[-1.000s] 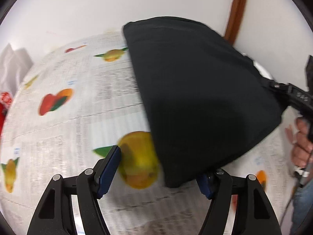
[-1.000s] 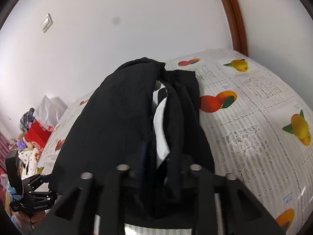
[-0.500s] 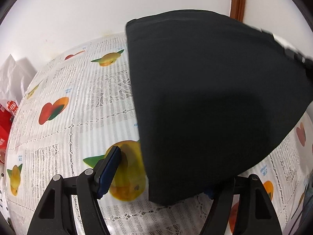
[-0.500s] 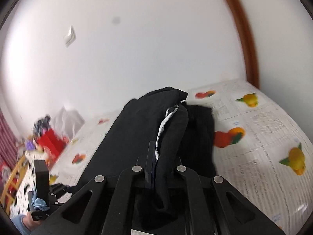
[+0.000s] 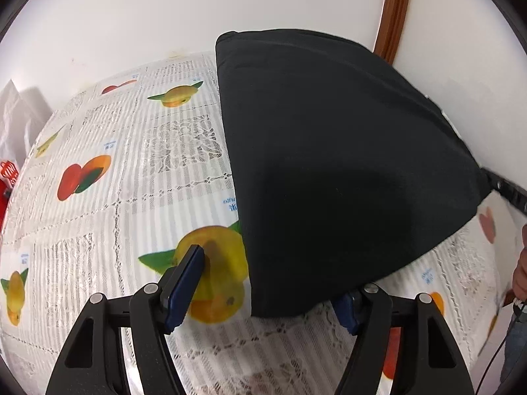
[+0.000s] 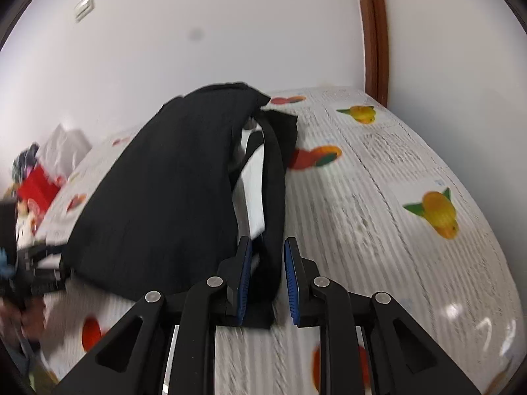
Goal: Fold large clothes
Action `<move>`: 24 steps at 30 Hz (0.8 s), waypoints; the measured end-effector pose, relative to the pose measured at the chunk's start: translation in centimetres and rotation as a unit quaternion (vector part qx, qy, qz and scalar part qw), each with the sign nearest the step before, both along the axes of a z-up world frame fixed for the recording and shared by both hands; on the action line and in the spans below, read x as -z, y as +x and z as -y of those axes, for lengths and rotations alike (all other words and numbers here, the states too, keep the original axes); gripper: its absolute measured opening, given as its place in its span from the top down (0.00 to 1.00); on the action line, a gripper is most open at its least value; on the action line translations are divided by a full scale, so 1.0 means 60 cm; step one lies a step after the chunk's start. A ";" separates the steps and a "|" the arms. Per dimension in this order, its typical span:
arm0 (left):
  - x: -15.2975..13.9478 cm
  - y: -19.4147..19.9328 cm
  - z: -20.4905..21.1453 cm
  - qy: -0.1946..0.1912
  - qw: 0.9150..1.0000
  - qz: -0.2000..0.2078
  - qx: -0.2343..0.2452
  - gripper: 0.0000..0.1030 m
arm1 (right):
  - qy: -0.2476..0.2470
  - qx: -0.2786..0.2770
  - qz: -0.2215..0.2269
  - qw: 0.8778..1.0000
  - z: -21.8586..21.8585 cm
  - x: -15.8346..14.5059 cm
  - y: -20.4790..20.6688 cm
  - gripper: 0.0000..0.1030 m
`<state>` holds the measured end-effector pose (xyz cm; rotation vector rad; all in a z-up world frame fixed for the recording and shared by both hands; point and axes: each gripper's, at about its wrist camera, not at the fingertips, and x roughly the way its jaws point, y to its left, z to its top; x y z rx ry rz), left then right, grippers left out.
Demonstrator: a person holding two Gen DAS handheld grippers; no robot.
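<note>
2 tools: both work on 1 black garment (image 5: 329,164) lying on a worktop covered by a fruit-print cloth (image 5: 131,171).
Garment: it rests as a thick, doubled-over bundle — smooth on top in the left wrist view, while the right wrist view shows loose layers and a white inner strip (image 6: 253,177) at its open side.
Left tool (image 5: 270,288): its jaws stand wide and are closing a little; the garment's near corner hangs between them, over the right pad, while the left pad is clear of it above a printed yellow fruit (image 5: 214,276). I judge it is not gripping.
Right tool (image 6: 267,278): its jaws are narrow and opening; a dark strip of the garment's edge runs between the blue pads, with a gap visible on the right side, so the hold looks released.
Done so far: at least 1 fold looks made, since layers are stacked and the top is flat.
Left to do: the open side is untidy — the layers want aligning, and probably another fold to make a compact pile.
Risk: the loose strip may slide out of line as the right tool lets go.
Surroundings: a white wall (image 6: 197,49), a brown door frame (image 6: 374,33), and red clutter (image 6: 36,187) at the far left.
</note>
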<state>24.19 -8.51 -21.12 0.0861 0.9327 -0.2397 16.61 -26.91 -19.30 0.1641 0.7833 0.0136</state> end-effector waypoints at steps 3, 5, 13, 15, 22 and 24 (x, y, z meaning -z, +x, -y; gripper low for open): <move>-0.007 -0.015 -0.005 -0.004 1.000 0.006 0.006 0.39 | -0.005 -0.020 -0.002 1.000 0.005 -0.011 -0.032 0.76; -0.010 -0.024 -0.008 -0.005 1.000 0.010 0.010 0.44 | -0.010 -0.033 -0.005 0.999 0.006 -0.018 -0.054 0.71; -0.015 -0.048 -0.012 -0.018 0.999 0.010 0.026 0.61 | 0.002 -0.045 -0.024 0.999 -0.016 0.012 -0.056 0.61; -0.015 -0.046 -0.009 -0.021 0.999 0.008 0.025 0.65 | -0.004 -0.039 -0.036 0.999 -0.021 0.026 -0.035 0.61; -0.015 -0.036 -0.008 -0.011 1.000 0.018 0.014 0.85 | 0.005 -0.036 -0.041 0.998 -0.030 0.044 0.021 0.87; -0.017 -0.035 -0.012 -0.004 1.000 0.025 0.009 0.86 | -0.015 -0.048 -0.035 0.998 -0.043 0.041 0.031 0.90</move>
